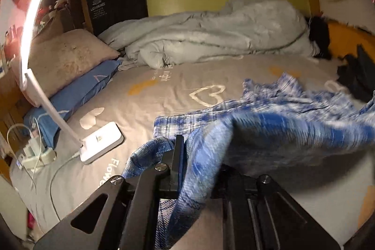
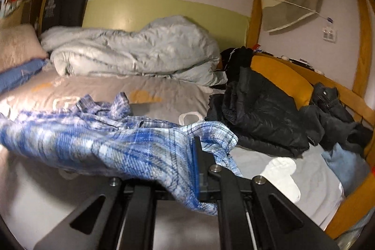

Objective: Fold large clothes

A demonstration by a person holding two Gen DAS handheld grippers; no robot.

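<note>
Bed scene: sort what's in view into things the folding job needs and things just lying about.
Job in hand:
- blue plaid shirt
- left gripper, clamped on it
- right gripper, clamped on it

Lying about:
- desk lamp
- grey duvet
- black puffer jacket
- pillows
- power strip

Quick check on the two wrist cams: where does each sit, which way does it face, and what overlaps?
Left wrist: on the left claw, facing across the bed toward the desk lamp and pillows; own fingers clamp the blue plaid shirt.
Right wrist: on the right claw, facing the black jackets at the bed's right; own fingers clamp the shirt.
Shared: shirt, grey duvet, heart-print sheet.
</note>
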